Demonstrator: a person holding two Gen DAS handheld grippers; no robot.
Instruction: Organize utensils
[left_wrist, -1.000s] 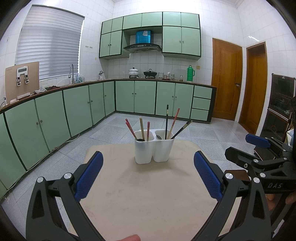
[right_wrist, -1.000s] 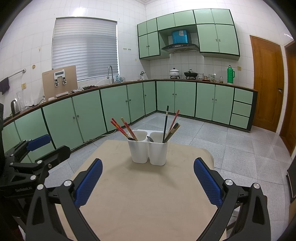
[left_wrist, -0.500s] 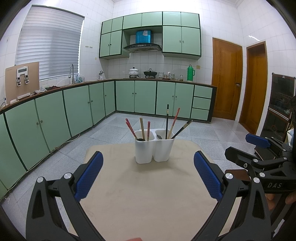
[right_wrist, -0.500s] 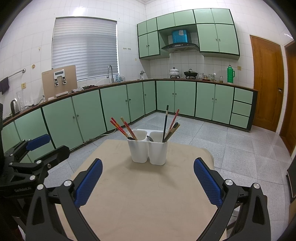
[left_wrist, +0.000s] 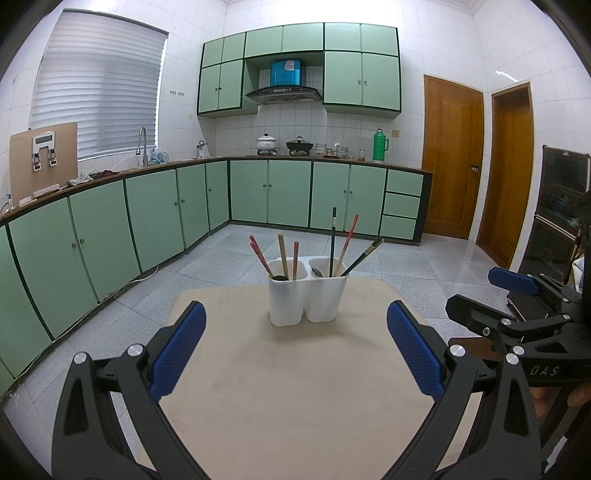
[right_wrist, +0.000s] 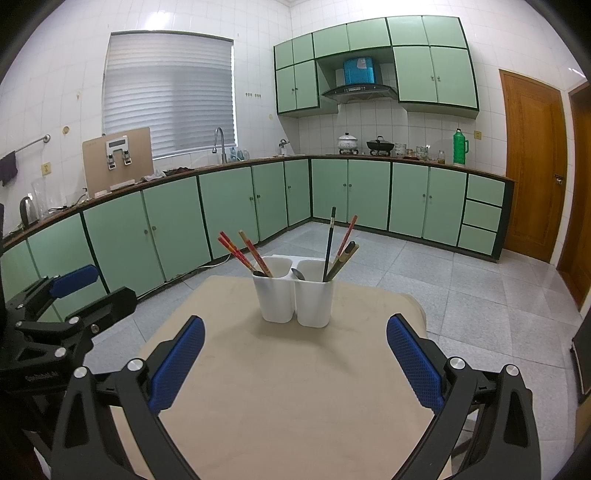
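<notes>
My tool's pads (left_wrist: 413, 349) are knobbly blue rubber; the holder (left_wrist: 307, 295) — smooth white plastic — sits on my matt beige counter (left_wrist: 288, 387).

Bright, sharp, fisheye-warped, dark corners

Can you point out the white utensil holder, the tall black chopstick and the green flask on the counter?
white utensil holder (left_wrist: 291, 301): left wrist view, front wall.
black chopstick (left_wrist: 333, 236): left wrist view, mid shaft.
green flask (right_wrist: 460, 147): right wrist view, body.

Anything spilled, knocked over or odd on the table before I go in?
Nothing stands out. The white two-compartment plastic utensil holder stands upright on the beige table, chopsticks and spoons inside it. Both grippers, left and right, are open and empty.
</notes>
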